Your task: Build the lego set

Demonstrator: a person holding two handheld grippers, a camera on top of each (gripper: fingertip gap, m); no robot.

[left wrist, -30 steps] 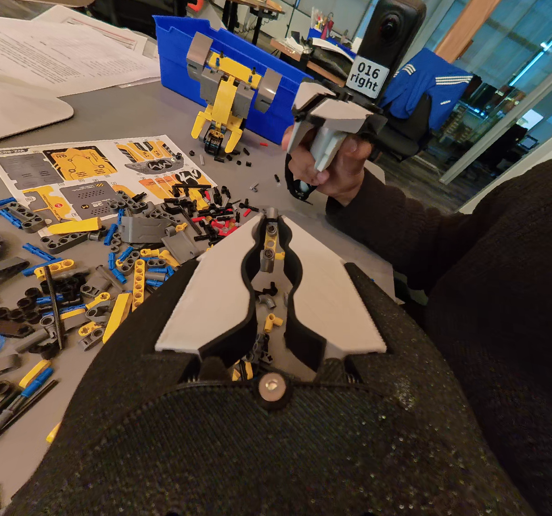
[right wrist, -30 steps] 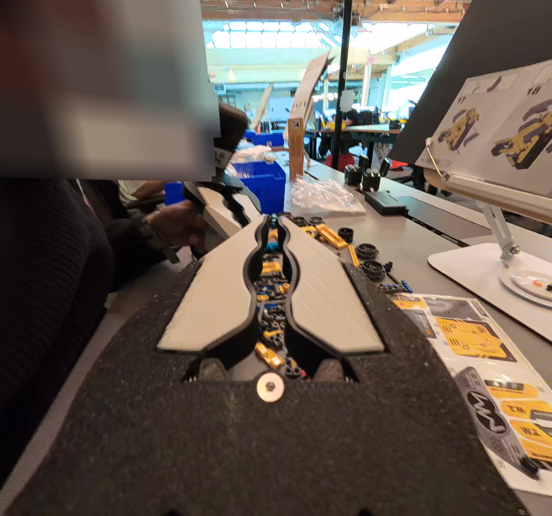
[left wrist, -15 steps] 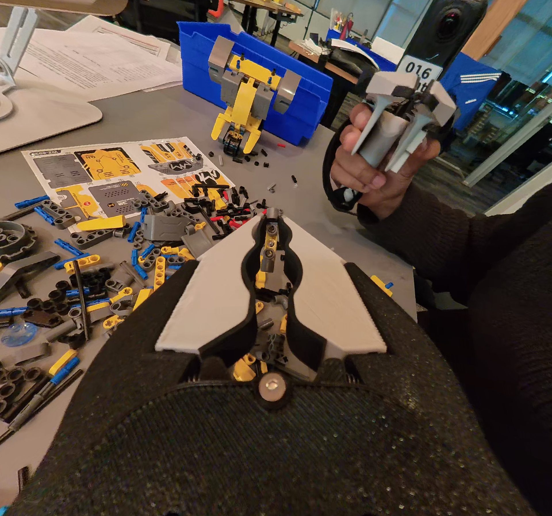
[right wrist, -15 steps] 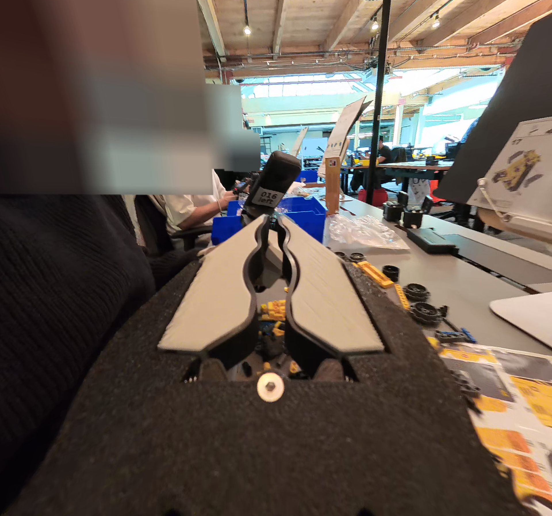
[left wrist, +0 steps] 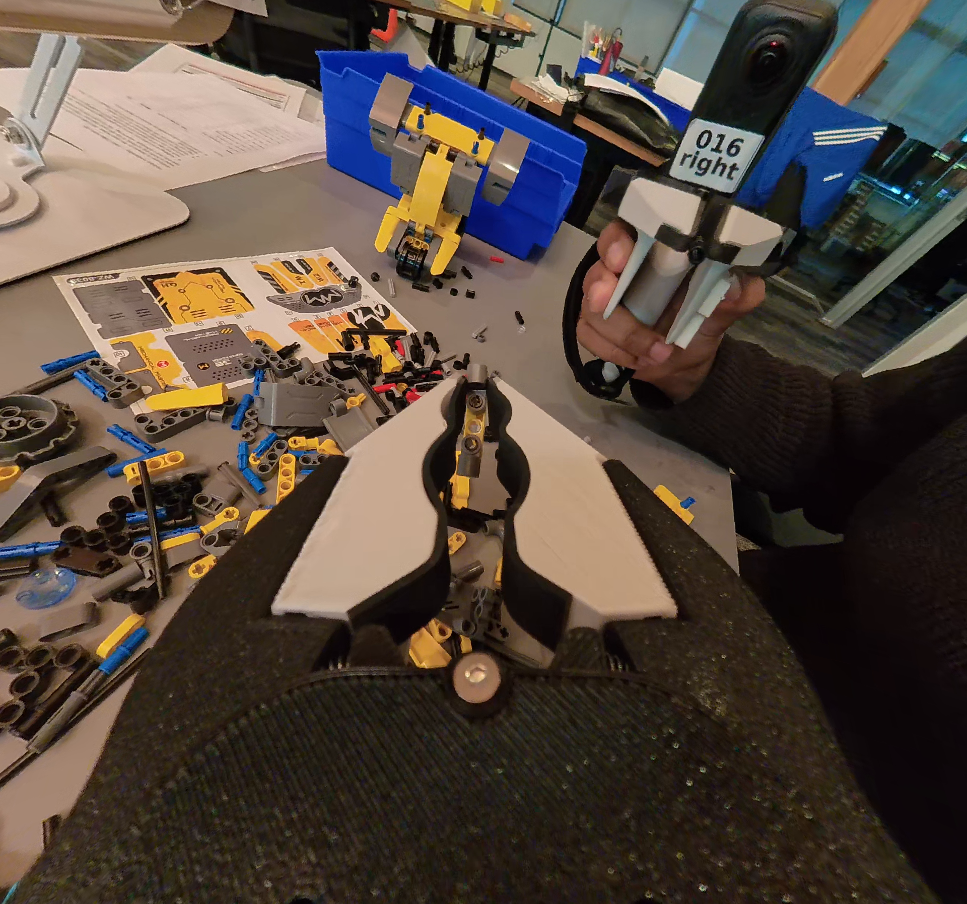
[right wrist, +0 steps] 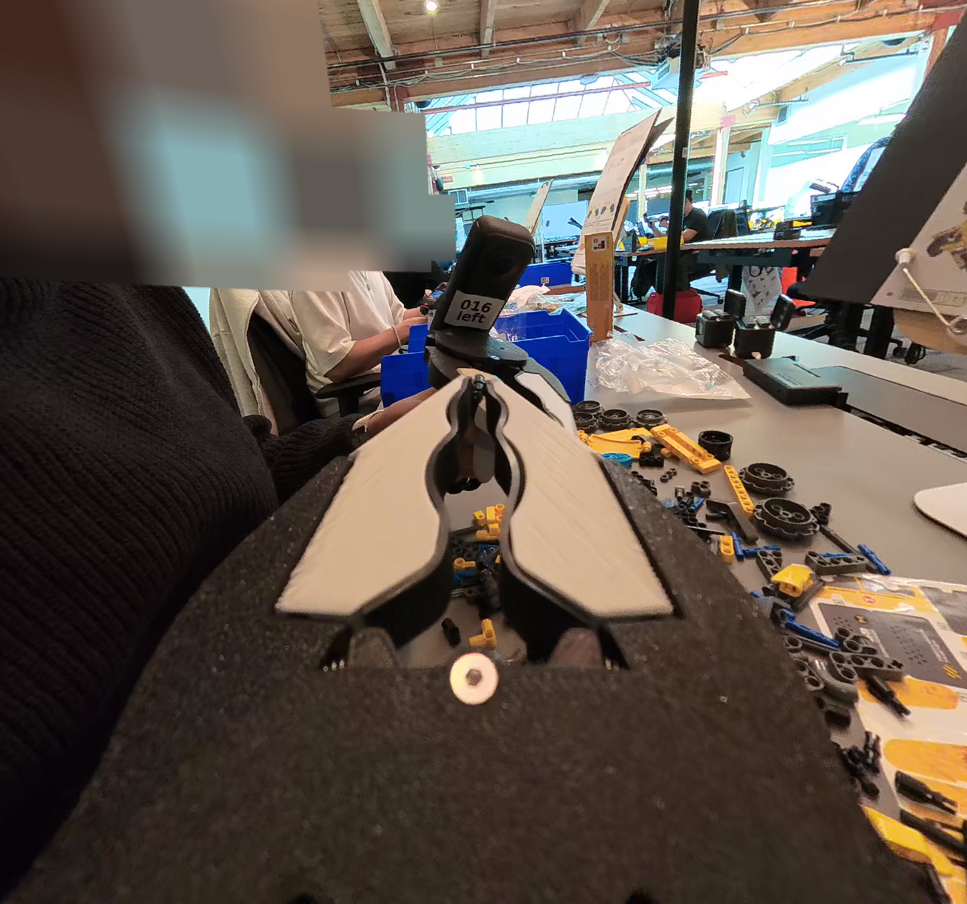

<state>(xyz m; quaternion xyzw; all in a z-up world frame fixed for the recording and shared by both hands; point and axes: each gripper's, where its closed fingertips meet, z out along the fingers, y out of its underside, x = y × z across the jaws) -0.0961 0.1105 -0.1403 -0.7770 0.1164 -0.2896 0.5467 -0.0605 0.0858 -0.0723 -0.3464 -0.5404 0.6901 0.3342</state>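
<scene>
Left gripper (left wrist: 476, 382), jaws clenched on a grey-and-yellow beam piece (left wrist: 472, 426), held above loose parts (left wrist: 172, 502) on the grey table (left wrist: 293, 209). Right gripper (right wrist: 477, 386), jaws pinching a small dark pin (right wrist: 477, 383). Part-built yellow model (left wrist: 434, 198) stands beside the blue bin (left wrist: 528, 167)

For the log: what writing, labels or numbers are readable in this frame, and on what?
I do not quote wording; these things bear it:
Left wrist view, white label on a black camera: legible.
Right wrist view, white tag on another black camera body: legible.
Sticker sheet: mostly too small.
Printed papers: blurred.
Instruction page: too small.
Orange box: too small.
</scene>
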